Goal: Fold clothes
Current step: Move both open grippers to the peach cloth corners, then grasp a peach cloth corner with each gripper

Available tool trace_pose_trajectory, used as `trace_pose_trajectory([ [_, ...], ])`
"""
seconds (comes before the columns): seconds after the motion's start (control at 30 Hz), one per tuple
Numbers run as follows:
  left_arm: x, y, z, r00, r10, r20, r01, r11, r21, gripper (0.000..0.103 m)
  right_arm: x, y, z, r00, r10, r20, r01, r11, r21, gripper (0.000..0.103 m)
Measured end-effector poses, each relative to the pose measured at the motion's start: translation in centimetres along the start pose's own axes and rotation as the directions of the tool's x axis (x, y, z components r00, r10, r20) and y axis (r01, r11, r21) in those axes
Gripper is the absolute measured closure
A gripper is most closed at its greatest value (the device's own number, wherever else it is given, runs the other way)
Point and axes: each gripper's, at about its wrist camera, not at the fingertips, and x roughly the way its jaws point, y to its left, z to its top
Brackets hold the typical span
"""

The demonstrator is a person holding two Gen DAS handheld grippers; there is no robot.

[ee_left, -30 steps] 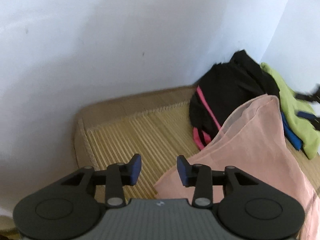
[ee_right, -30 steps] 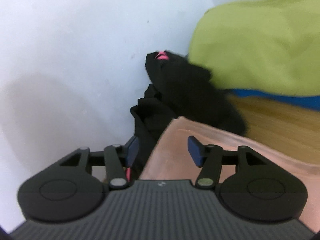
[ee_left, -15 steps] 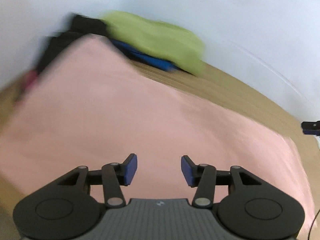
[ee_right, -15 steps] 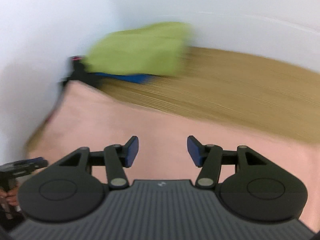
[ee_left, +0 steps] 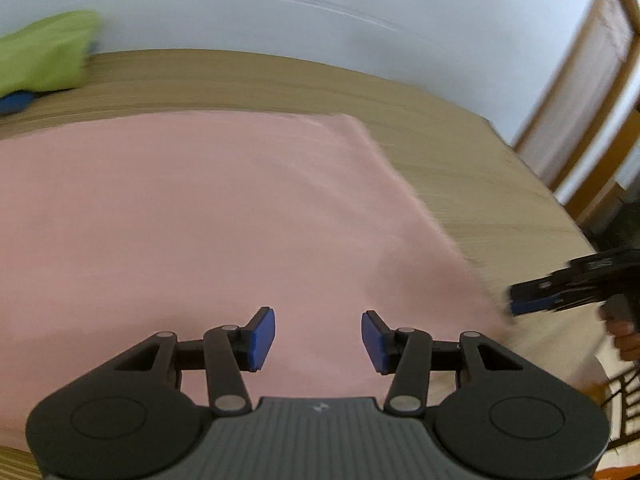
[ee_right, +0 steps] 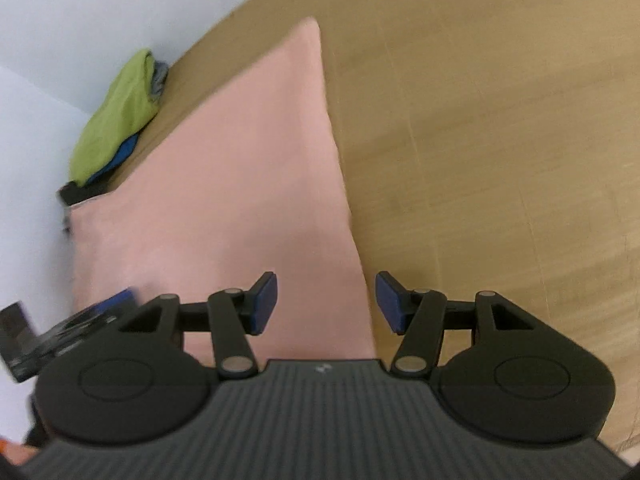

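Garment: flat pale pink cloth [ee_left: 208,216], smooth, spread out on the woven bamboo mat surface [ee_left: 460,160]; one straight edge runs beside bare mat on the right, a corner points toward the far wall.
Garment, right wrist view: same pink cloth [ee_right: 224,184] lies left of centre, its long edge running down between the blue pads.
Left tongs [ee_left: 318,338]: jaws apart, nothing between them, hovering over the near part of the pink cloth; they have just been opening.
Right tongs [ee_right: 325,303]: jaws apart, empty, above the cloth's right edge, one pad over cloth, the other over bare mat.
Right tongs, left wrist view: seen at the right border [ee_left: 532,298], near the cloth's near right corner; contact cannot be told, blurred.
Pile: crumpled lime green garment [ee_right: 116,112] on a blue one [ee_right: 120,156], at the far corner by the white wall [ee_left: 280,8], well apart from both tongs.
Black fabric [ee_right: 74,192]: just beyond the cloth's far left corner.
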Motion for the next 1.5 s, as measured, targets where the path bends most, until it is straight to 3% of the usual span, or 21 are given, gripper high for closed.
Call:
trace_pose_trajectory([
  [0.13,2.1,-5.0,-0.4,0.996,-0.068,-0.055,0.072,0.994,0.082,0.053,0.8,-1.6,-0.9,0.997,0.047,-0.055,-0.047,0.999,0.017,0.045],
  [0.23,3.3,-7.1,-0.6,0.990,-0.111,-0.090,0.123,0.981,0.148,0.053,1.9,-0.9,-1.0,0.995,0.090,-0.033,-0.090,0.996,0.012,0.049],
  [0.3,4.1,-8.0,-0.8,0.988,-0.118,-0.104,0.135,0.973,0.187,0.052,2.4,-0.6,-0.8,0.996,0.089,-0.028,-0.088,0.996,0.014,0.067],
  [0.33,4.3,-8.7,-0.9,0.988,-0.119,-0.098,0.138,0.967,0.213,0.052,2.7,-0.5,-0.9,0.997,0.074,-0.035,-0.073,0.997,0.014,0.090],
  [0.37,4.5,-9.3,-0.9,0.988,-0.121,-0.093,0.141,0.961,0.239,0.052,3.2,-0.1,-0.9,0.997,0.057,-0.046,-0.057,0.998,0.010,0.097],
  [0.47,5.1,-11.7,-1.5,0.988,-0.138,-0.073,0.155,0.928,0.339,0.052,3.8,1.2,-0.5,0.998,0.027,-0.060,-0.027,1.000,0.003,0.100],
  [0.6,6.1,-14.5,-2.6,0.995,-0.103,-0.015,0.097,0.866,0.491,0.051,2.7,2.5,0.4,0.996,0.071,-0.046,-0.070,0.997,0.029,0.100],
  [0.8,9.1,-17.3,-3.0,0.995,0.033,0.092,-0.077,0.842,0.533,0.051,1.0,4.0,1.0,0.994,0.092,-0.060,-0.092,0.996,0.005,0.100],
  [0.83,9.4,-17.5,-3.1,0.994,0.038,0.104,-0.088,0.840,0.536,0.072,0.8,4.1,1.0,0.993,0.093,-0.069,-0.093,0.996,-0.008,0.100],
  [0.87,9.7,-17.7,-3.2,0.992,0.043,0.117,-0.100,0.837,0.538,0.099,0.5,4.1,1.0,0.993,0.092,-0.079,-0.094,0.995,-0.025,0.099],
  [1.0,9.9,-17.3,-2.6,0.995,0.042,0.090,-0.077,0.894,0.441,0.102,-0.2,4.4,2.5,0.992,0.020,-0.122,-0.043,0.980,-0.192,0.094],
  [1.03,9.6,-17.0,-2.3,0.995,0.036,0.092,-0.070,0.915,0.398,0.102,-0.4,4.2,3.6,0.995,-0.004,-0.096,-0.016,0.978,-0.206,0.088],
  [1.1,8.5,-16.3,-1.5,0.994,0.030,0.109,-0.059,0.959,0.276,0.102,-0.1,3.3,6.7,1.000,-0.013,-0.018,0.010,0.982,-0.188,0.063],
  [1.13,8.0,-15.9,-1.1,0.993,0.028,0.117,-0.052,0.976,0.213,0.102,0.6,2.7,8.7,1.000,0.008,0.018,-0.005,0.986,-0.165,0.045],
  [1.17,7.2,-15.6,-0.7,0.990,0.038,0.137,-0.058,0.988,0.146,0.102,1.6,2.0,10.8,0.999,0.032,0.034,-0.027,0.989,-0.142,0.041],
  [1.23,5.9,-15.2,0.0,0.980,0.083,0.181,-0.091,0.995,0.035,0.102,4.1,1.0,14.7,0.998,0.057,0.017,-0.055,0.994,-0.092,0.041],
  [1.33,4.2,-14.9,0.4,0.962,0.147,0.232,-0.124,0.986,-0.111,0.102,8.1,0.6,19.6,0.997,0.075,0.006,-0.074,0.996,-0.055,0.041],
  [1.5,3.2,-15.6,-0.5,0.937,0.235,0.258,-0.177,0.957,-0.231,0.102,13.0,2.5,24.2,0.991,0.133,-0.003,-0.133,0.987,-0.095,0.043],
])
